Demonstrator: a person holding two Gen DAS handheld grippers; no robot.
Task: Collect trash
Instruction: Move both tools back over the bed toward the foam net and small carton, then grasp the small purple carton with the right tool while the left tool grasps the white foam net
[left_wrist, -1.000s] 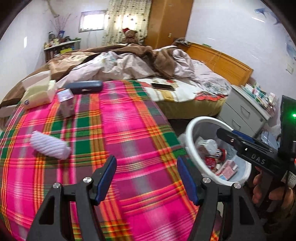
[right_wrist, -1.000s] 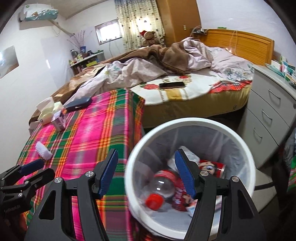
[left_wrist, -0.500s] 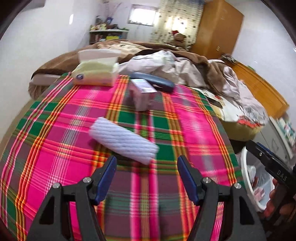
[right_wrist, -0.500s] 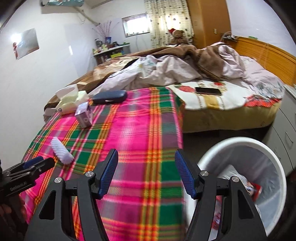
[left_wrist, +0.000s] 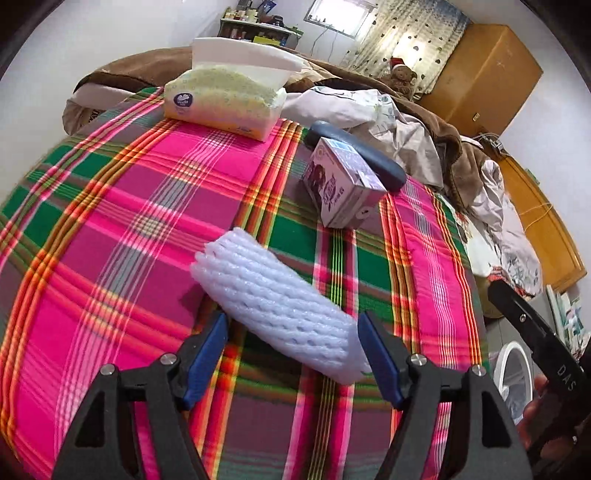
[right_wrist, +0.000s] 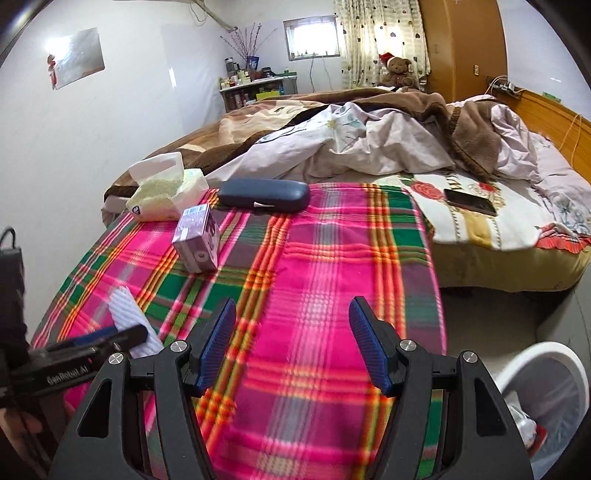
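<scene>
The left hand-held gripper (left_wrist: 291, 347) hovers with jaws apart around the near end of the white foam net (left_wrist: 277, 299) lying on the plaid blanket (left_wrist: 110, 221); whether its pads touch yet, I can't tell. Next it must close gently, then carry it to the bin (right_wrist: 546, 369). The right hand-held gripper (right_wrist: 291, 343) waits spread, holding nothing.

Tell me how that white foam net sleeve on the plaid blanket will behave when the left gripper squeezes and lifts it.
The white foam net sleeve looks like open mesh foam, so it will probably squash between the pads of the left hand-held gripper rather than resist. It is likely very light. Being tube-shaped and lying on its side, it may roll on the plaid blanket if nudged.
</scene>
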